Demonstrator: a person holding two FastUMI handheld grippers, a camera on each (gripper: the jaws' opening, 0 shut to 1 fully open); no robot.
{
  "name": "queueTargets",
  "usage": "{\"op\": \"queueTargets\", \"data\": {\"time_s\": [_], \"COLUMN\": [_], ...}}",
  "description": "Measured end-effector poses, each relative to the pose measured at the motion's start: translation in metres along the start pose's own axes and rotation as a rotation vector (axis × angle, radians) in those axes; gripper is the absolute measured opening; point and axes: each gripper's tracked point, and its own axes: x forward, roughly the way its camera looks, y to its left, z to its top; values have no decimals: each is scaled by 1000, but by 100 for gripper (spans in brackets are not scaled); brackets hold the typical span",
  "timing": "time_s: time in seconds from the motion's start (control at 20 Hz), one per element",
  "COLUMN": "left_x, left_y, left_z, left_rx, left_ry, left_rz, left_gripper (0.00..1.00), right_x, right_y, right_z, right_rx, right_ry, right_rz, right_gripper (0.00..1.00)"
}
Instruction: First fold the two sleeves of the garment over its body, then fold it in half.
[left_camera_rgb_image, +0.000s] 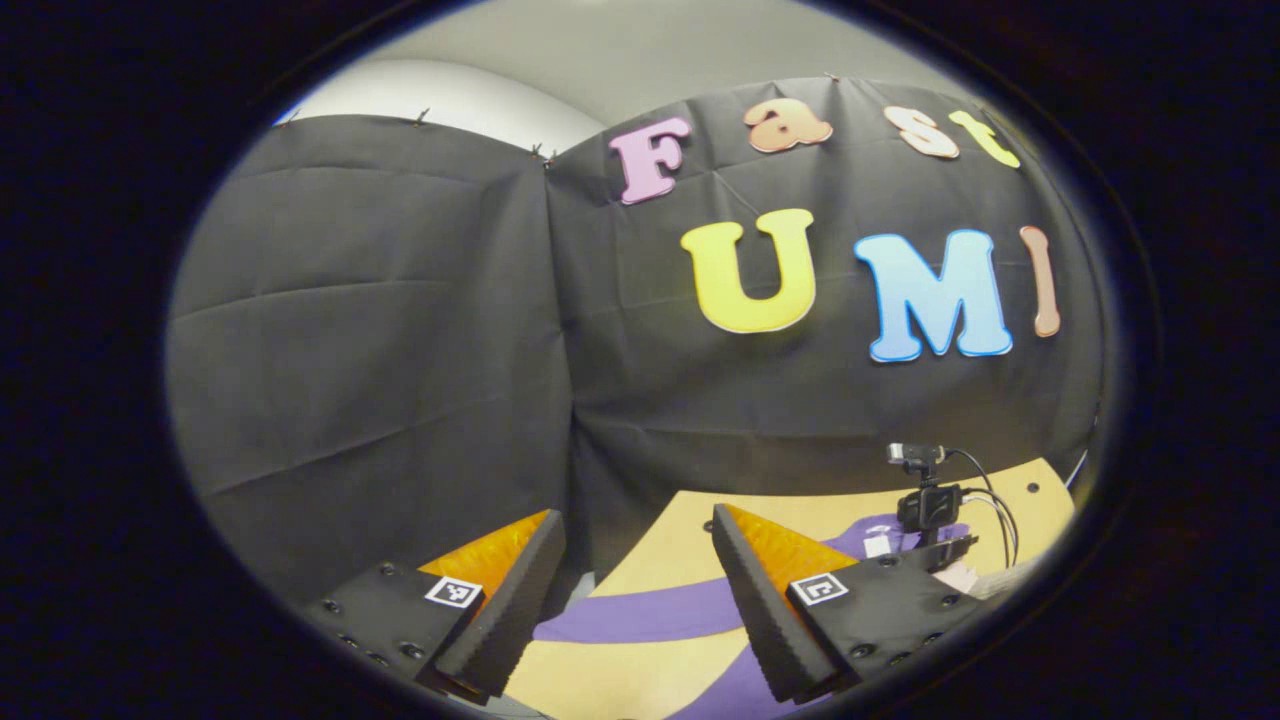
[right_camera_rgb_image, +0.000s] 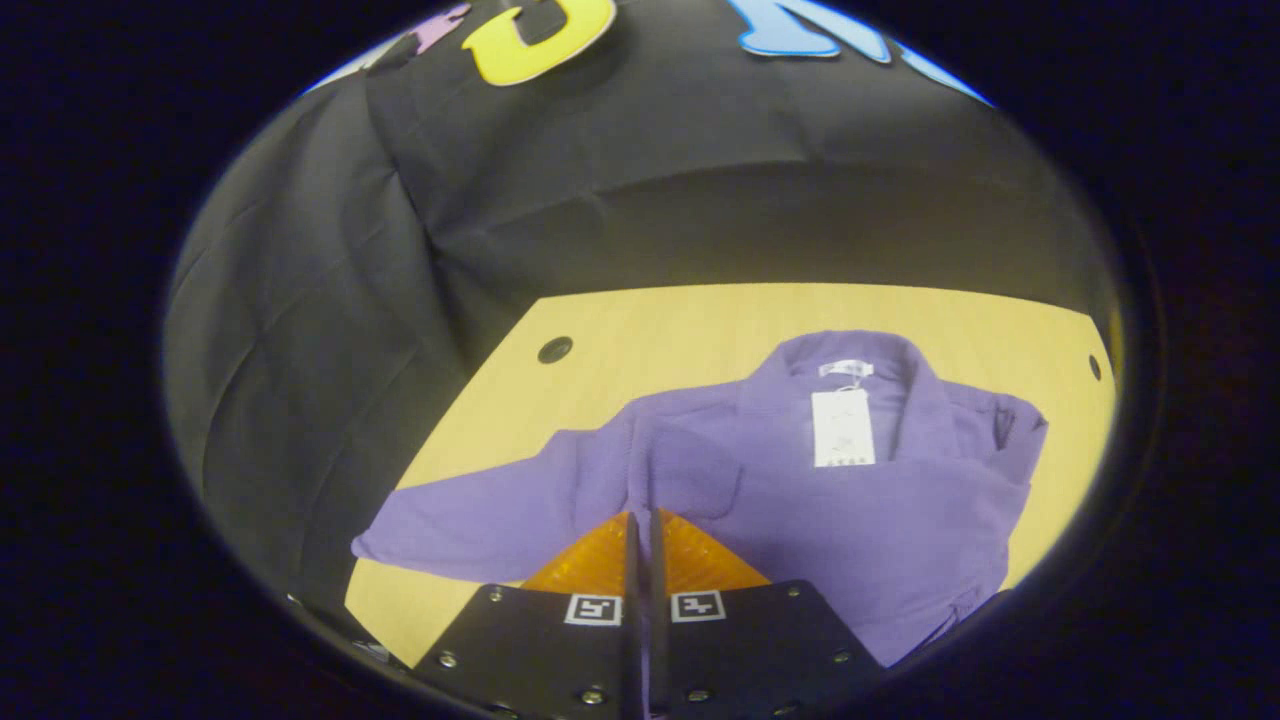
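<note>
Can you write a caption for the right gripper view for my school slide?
Purple shirt lies on the wooden table, one sleeve still spread out, the right tool shut above it.

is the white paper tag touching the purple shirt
Touching. In the right gripper view, the white rectangular paper tag lies flat on the purple long-sleeved shirt, just below its collar, with purple fabric around it on every side.

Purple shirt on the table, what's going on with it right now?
The purple shirt lies on the wooden table, one sleeve stretched out sideways, unfolded. The right gripper is shut, above the shirt. The left gripper is open over the table, holding nothing.
</note>
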Motion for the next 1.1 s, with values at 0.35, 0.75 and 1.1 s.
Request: {"op": "queueTargets", "data": {"time_s": [0.35,0.75,1.1], "left_x": [-3,40,121], "left_y": [32,43,61], "left_z": [-13,-73,-180], "left_rx": [-16,19,1], "left_ry": [15,38,196], "left_rz": [51,-20,-45], "left_gripper": [94,98,100], "right_x": [12,-31,-95], "right_y": [19,26,23], "right_z": [-28,-12,6], "right_rx": [-19,-56,-103], "right_ry": [84,-2,-108], "right_rz": [19,26,11], "right_gripper": [44,53,53]}}
